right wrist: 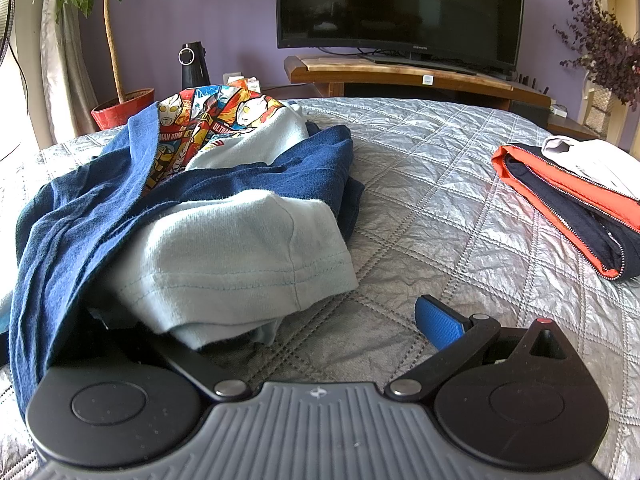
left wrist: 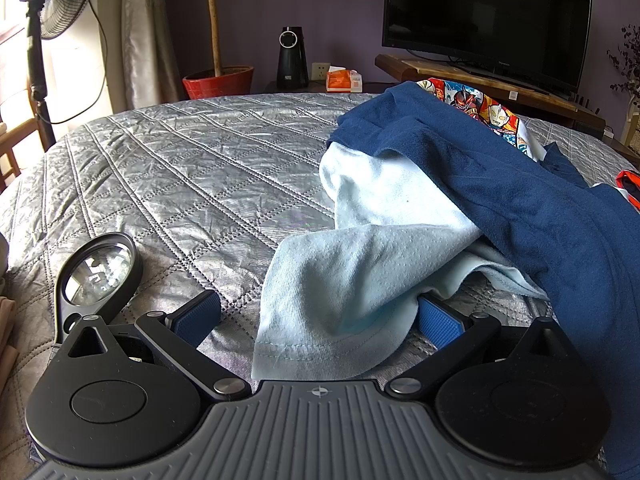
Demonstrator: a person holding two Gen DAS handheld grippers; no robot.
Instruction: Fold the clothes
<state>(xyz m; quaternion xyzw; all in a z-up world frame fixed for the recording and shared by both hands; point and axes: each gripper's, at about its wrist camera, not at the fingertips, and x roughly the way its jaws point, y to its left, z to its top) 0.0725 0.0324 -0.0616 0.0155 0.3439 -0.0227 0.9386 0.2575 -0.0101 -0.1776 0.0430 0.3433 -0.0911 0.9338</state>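
Note:
A crumpled heap of clothes lies on the silver quilted bedspread. A navy blue garment is draped over a pale blue T-shirt with a colourful cartoon print. My left gripper is open, and the T-shirt's stitched hem lies loosely between its blue pads. In the right wrist view the navy garment and the pale blue T-shirt cover the near left. My right gripper is open; its left finger is hidden under the cloth, its right pad is over bare quilt.
A folded orange and navy jacket with a white garment on top lies at the bed's right. Beyond the bed are a TV on a wooden stand, a red plant pot and a fan. A round lens sits by my left gripper.

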